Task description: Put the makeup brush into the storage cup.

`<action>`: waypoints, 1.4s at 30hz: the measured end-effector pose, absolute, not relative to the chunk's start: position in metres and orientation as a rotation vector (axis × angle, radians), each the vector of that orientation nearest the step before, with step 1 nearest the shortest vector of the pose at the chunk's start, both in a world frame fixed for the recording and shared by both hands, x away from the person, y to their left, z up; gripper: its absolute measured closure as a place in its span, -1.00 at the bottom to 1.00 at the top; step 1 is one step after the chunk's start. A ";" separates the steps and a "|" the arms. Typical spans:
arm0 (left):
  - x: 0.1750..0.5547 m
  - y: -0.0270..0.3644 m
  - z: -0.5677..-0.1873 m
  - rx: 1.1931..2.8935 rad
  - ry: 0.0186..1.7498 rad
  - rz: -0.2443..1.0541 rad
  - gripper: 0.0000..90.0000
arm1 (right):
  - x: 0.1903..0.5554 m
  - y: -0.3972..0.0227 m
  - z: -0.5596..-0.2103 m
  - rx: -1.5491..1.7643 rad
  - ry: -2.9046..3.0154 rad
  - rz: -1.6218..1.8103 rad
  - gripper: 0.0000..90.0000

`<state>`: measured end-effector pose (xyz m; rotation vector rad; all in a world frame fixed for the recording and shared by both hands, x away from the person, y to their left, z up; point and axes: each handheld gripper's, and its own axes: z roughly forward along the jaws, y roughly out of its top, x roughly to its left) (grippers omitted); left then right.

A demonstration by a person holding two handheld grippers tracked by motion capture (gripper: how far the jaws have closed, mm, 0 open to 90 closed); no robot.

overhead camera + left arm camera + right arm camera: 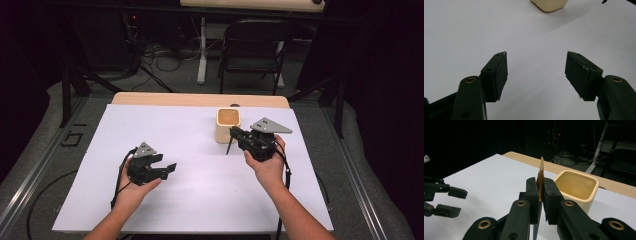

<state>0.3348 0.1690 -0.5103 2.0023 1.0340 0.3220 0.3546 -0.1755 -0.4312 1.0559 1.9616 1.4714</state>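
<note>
Here the white tabletop (pixel 190 190) carries a cream square cup (pixel 228 125) toward its far side. The right gripper (pixel 540 195), jaws clamped on a thin upright pen (pixel 541 177), sits just beside that cup. The left gripper (pixel 536 72), jaws apart, idles well away.
</note>
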 end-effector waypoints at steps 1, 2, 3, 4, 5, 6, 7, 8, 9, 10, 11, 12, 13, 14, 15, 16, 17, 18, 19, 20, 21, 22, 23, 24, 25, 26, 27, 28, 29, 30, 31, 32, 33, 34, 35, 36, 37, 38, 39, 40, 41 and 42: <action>0.335 0.170 -0.511 2.005 1.033 0.322 -0.22 | 0.356 -0.175 -0.429 1.053 1.963 1.470 0.86; 0.334 0.170 -0.511 2.003 1.034 0.320 -0.22 | 0.358 -0.175 -0.428 1.051 1.960 1.473 0.86; 0.334 0.170 -0.512 2.001 1.040 0.316 -0.22 | 0.359 -0.174 -0.426 1.053 1.960 1.466 0.86; 0.334 0.171 -0.512 2.002 1.039 0.320 -0.22 | 0.361 -0.174 -0.425 1.050 1.958 1.461 0.86; 0.334 0.171 -0.513 2.004 1.037 0.316 -0.22 | 0.362 -0.173 -0.423 1.050 1.955 1.459 0.86; 0.334 0.172 -0.513 2.004 1.036 0.314 -0.22 | 0.364 -0.173 -0.422 1.052 1.952 1.459 0.86; 0.333 0.172 -0.513 2.004 1.036 0.314 -0.22 | 0.366 -0.172 -0.420 1.053 1.954 1.457 0.86; 0.333 0.172 -0.514 2.006 1.034 0.317 -0.22 | 0.367 -0.172 -0.418 1.051 1.953 1.451 0.86; 0.333 0.172 -0.514 2.006 1.035 0.315 -0.22 | 0.370 -0.172 -0.415 1.045 1.951 1.448 0.86; 0.333 0.173 -0.514 2.007 1.038 0.318 -0.22 | 0.371 -0.171 -0.412 1.052 1.944 1.456 0.86; 0.333 0.173 -0.514 2.007 1.035 0.315 -0.22 | 0.374 -0.171 -0.409 1.059 1.949 1.456 0.86; 0.333 0.174 -0.514 2.006 1.033 0.315 -0.23 | 0.377 -0.171 -0.407 1.063 1.950 1.453 0.86; 0.332 0.174 -0.514 2.003 1.033 0.314 -0.22 | 0.379 -0.171 -0.404 1.071 1.947 1.456 0.86; 0.332 0.174 -0.514 2.001 1.034 0.314 -0.22 | 0.381 -0.171 -0.401 1.083 1.947 1.463 0.86; 0.332 0.175 -0.514 1.999 1.034 0.315 -0.22 | 0.383 -0.170 -0.398 1.088 1.946 1.465 0.86; 0.332 0.175 -0.514 2.000 1.038 0.317 -0.23 | 0.385 -0.169 -0.395 1.081 1.946 1.455 0.86; 0.331 0.175 -0.514 1.996 1.041 0.313 -0.23 | 0.386 -0.169 -0.393 1.082 1.941 1.453 0.86; 0.331 0.176 -0.515 1.996 1.041 0.313 -0.23 | 0.388 -0.168 -0.391 1.080 1.942 1.443 0.86; 0.331 0.176 -0.515 1.992 1.043 0.313 -0.23 | 0.390 -0.167 -0.389 1.076 1.937 1.438 0.86; 0.330 0.176 -0.515 1.991 1.045 0.315 -0.23 | 0.392 -0.166 -0.388 1.075 1.933 1.436 0.86; 0.330 0.177 -0.515 1.986 1.046 0.309 -0.23 | 0.394 -0.166 -0.387 1.077 1.931 1.431 0.86; 0.330 0.178 -0.514 1.985 1.046 0.309 -0.23 | 0.396 -0.165 -0.387 1.082 1.932 1.428 0.86; 0.330 0.178 -0.514 1.976 1.046 0.314 -0.23 | 0.398 -0.164 -0.386 1.084 1.932 1.423 0.86; 0.329 0.179 -0.514 1.975 1.048 0.313 -0.23 | 0.400 -0.164 -0.386 1.084 1.931 1.416 0.86; 0.329 0.179 -0.514 1.970 1.050 0.311 -0.23 | 0.401 -0.163 -0.385 1.088 1.932 1.411 0.86; 0.329 0.180 -0.513 1.967 1.051 0.312 -0.23 | 0.403 -0.163 -0.384 1.090 1.931 1.410 0.86; 0.329 0.180 -0.513 1.962 1.055 0.310 -0.23 | 0.404 -0.162 -0.383 1.089 1.926 1.411 0.86; 0.329 0.180 -0.513 1.962 1.059 0.313 -0.23 | 0.405 -0.162 -0.382 1.090 1.927 1.407 0.86; 0.329 0.181 -0.513 1.960 1.055 0.317 -0.23 | 0.406 -0.161 -0.381 1.091 1.923 1.409 0.86; 0.329 0.181 -0.514 1.958 1.056 0.314 -0.23 | 0.407 -0.160 -0.381 1.090 1.925 1.405 0.86; 0.329 0.181 -0.514 1.958 1.056 0.313 -0.23 | 0.408 -0.159 -0.380 1.088 1.926 1.398 0.86; 0.329 0.181 -0.514 1.958 1.057 0.313 -0.23 | 0.409 -0.158 -0.379 1.089 1.926 1.390 0.86; 0.329 0.181 -0.514 1.958 1.057 0.314 -0.23 | 0.410 -0.158 -0.379 1.088 1.925 1.388 0.86; 0.329 0.181 -0.514 1.959 1.057 0.313 -0.23 | 0.411 -0.157 -0.378 1.086 1.925 1.387 0.86; 0.329 0.181 -0.514 1.965 1.053 0.313 -0.23 | 0.412 -0.156 -0.377 1.085 1.922 1.385 0.86; 0.328 0.181 -0.514 1.966 1.052 0.313 -0.23 | 0.413 -0.156 -0.376 1.089 1.917 1.385 0.86; 0.328 0.181 -0.514 1.967 1.052 0.312 -0.23 | 0.415 -0.156 -0.376 1.083 1.917 1.379 0.86; 0.328 0.181 -0.514 1.967 1.052 0.312 -0.23 | 0.416 -0.155 -0.375 1.091 1.913 1.381 0.86; 0.328 0.182 -0.514 1.967 1.051 0.315 -0.23 | 0.418 -0.155 -0.375 1.093 1.910 1.376 0.86; 0.328 0.181 -0.513 1.962 1.056 0.312 -0.23 | 0.419 -0.155 -0.375 1.098 1.910 1.373 0.86; 0.328 0.181 -0.513 1.959 1.055 0.317 -0.23 | 0.421 -0.155 -0.375 1.100 1.908 1.369 0.86; 0.327 0.181 -0.513 1.960 1.055 0.317 -0.23 | 0.422 -0.154 -0.375 1.102 1.903 1.368 0.86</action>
